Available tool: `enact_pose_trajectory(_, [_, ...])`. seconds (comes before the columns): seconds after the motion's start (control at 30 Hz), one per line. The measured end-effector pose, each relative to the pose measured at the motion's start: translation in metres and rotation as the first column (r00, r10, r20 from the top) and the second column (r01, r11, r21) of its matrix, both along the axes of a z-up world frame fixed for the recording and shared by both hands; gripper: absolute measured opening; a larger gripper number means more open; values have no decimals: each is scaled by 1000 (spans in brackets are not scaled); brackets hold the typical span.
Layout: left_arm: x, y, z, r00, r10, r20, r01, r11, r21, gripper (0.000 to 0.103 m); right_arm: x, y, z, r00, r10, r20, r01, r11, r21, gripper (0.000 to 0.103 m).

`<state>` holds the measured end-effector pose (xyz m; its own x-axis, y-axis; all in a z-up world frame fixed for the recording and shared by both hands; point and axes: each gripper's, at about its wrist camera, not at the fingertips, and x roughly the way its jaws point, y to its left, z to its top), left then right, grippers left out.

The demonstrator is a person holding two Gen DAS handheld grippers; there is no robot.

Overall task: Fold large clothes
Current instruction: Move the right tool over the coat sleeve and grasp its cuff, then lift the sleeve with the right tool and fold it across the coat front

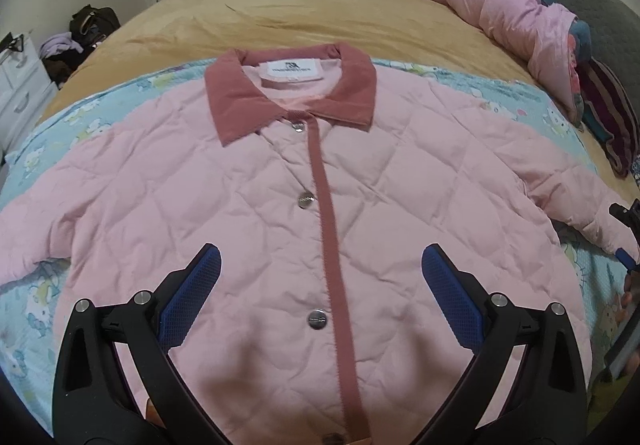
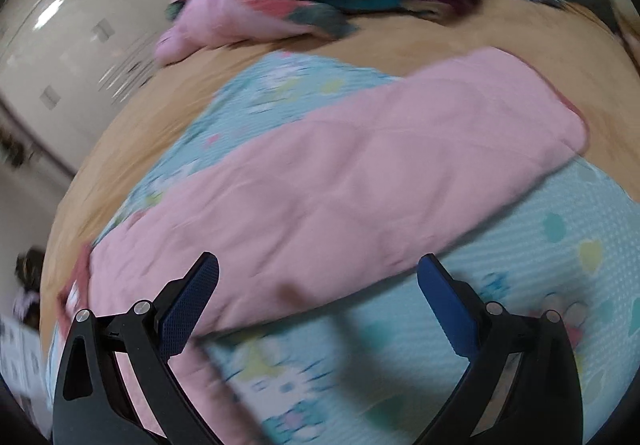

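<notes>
Left wrist view: a pink quilted jacket (image 1: 248, 205) is seen spread flat, front up, on a light blue cartoon-print sheet (image 1: 48, 309) that is laid over a tan bedspread (image 1: 304, 13). The jacket's darker rose collar (image 1: 240, 101) is turned toward the far side of the bed, and a rose placket (image 1: 332, 245) with metal snaps (image 1: 317, 319) is seen running down the middle. Both sleeves are stretched out to the sides. The left gripper (image 1: 320, 269) is held above the lower front of the jacket, its blue-padded jaws spread wide with nothing between them. At the far right edge, part of the other tool is glimpsed near the sleeve end. A crumpled pink comforter (image 1: 504, 5) and a striped blanket (image 1: 612, 117) are piled along the bed's right side.

Right wrist view: the picture is blurred. One jacket sleeve (image 2: 360, 173) is shown lying diagonally across the blue sheet (image 2: 520, 285), its cuff reaching the tan bedspread. The right gripper (image 2: 318, 277) is held over the sleeve's near edge, jaws wide apart and empty; whether the sleeve is touched cannot be told.
</notes>
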<state>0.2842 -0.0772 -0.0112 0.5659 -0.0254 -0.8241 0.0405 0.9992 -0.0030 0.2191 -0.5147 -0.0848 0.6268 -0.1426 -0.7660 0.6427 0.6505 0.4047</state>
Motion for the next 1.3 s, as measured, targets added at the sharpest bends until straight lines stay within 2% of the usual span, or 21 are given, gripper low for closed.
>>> enact_pose_trajectory(0.2, [0,-8,-3,1000,7,-7,-6,1000,31,94,-17,-61,-28,984,-177,0,175,976,129,99])
enact_pose_trajectory(0.4, [0,-19,3,1000,14,-2,-14,999,38,94,-22,-100,-38,964,-256,73,238,952,194,99])
enact_pose_trajectory(0.53, [-4,-23,10,1000,27,13,-27,999,36,94,-25,-120,-45,937,-324,128,284,924,257,99])
enact_pose_trajectory(0.57, [-6,-23,12,999,30,25,-30,999,28,94,-28,-123,-45,928,-343,142,299,917,263,96])
enact_pose_trajectory(0.63, [-8,-23,15,999,28,29,-28,999,15,94,-31,-127,-46,918,-371,144,327,909,260,73])
enact_pose_trajectory(0.67, [-8,-22,16,999,28,27,-28,999,17,94,-33,-130,-48,915,-371,158,320,907,274,52])
enact_pose_trajectory(0.7, [-8,-21,18,999,27,27,-27,999,19,94,-32,-133,-50,916,-362,172,305,908,289,41])
enact_pose_trajectory(0.77, [-9,-17,21,999,30,36,-31,999,15,94,-29,-134,-48,926,-330,185,272,921,279,33])
enact_pose_trajectory(0.8, [-9,-14,23,999,33,40,-34,999,7,94,-27,-132,-40,928,-308,210,250,932,263,27])
enact_pose_trajectory(0.87, [-9,-5,26,998,43,46,-42,999,-15,94,-20,-127,-19,931,-258,258,206,955,211,23])
enact_pose_trajectory(1.03, [-7,19,30,996,77,43,-74,996,-52,94,-2,-104,48,915,-116,386,85,992,95,19])
enact_pose_trajectory(1.13, [-7,35,31,994,98,47,-94,992,-79,94,11,-82,86,897,-13,442,14,1000,1,18])
enact_pose_trajectory(1.3, [-8,65,31,989,142,41,-135,982,-135,94,37,-31,145,846,158,510,-109,986,-126,17])
